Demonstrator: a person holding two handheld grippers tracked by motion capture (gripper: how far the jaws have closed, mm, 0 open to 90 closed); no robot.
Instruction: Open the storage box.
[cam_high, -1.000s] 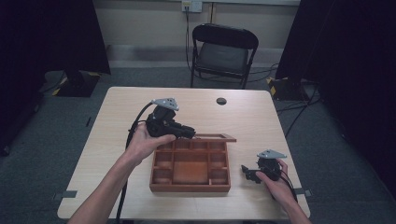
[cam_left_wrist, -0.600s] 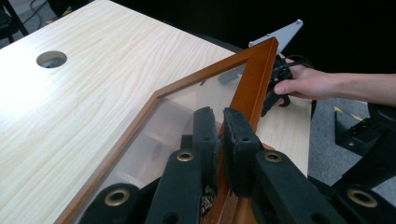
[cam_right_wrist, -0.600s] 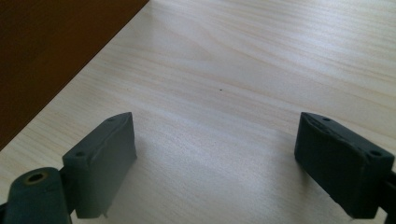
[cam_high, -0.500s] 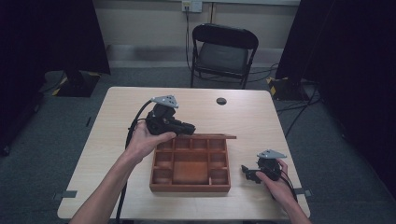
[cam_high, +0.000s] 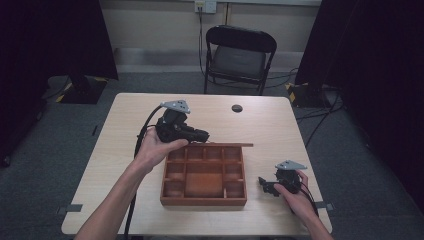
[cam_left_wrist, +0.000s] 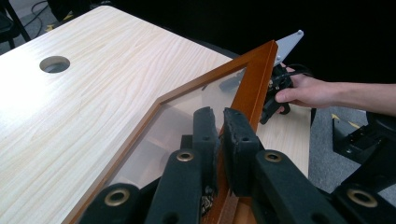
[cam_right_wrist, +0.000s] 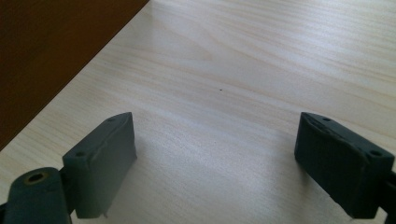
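Wooden compartment box (cam_high: 204, 176) sits at centre of the counter (cam_high: 115, 150), toward 6 o'clock; every compartment looks bare, the large middle one included. Left tool (cam_left_wrist: 218, 135) is clamped tight on the wooden frame of the box's glass-paned lid (cam_left_wrist: 254, 88), which stands raised at the box's 12 o'clock edge. Right tool (cam_right_wrist: 215, 163) rests on the counter just off the box's 3 o'clock side, jaws spread wide with nothing but bare wood between them; a round grommet hole (cam_high: 237, 108) lies toward 12 o'clock.

black gripper (cam_high: 200, 134) bodies, grey three-cornered plates, brass screws
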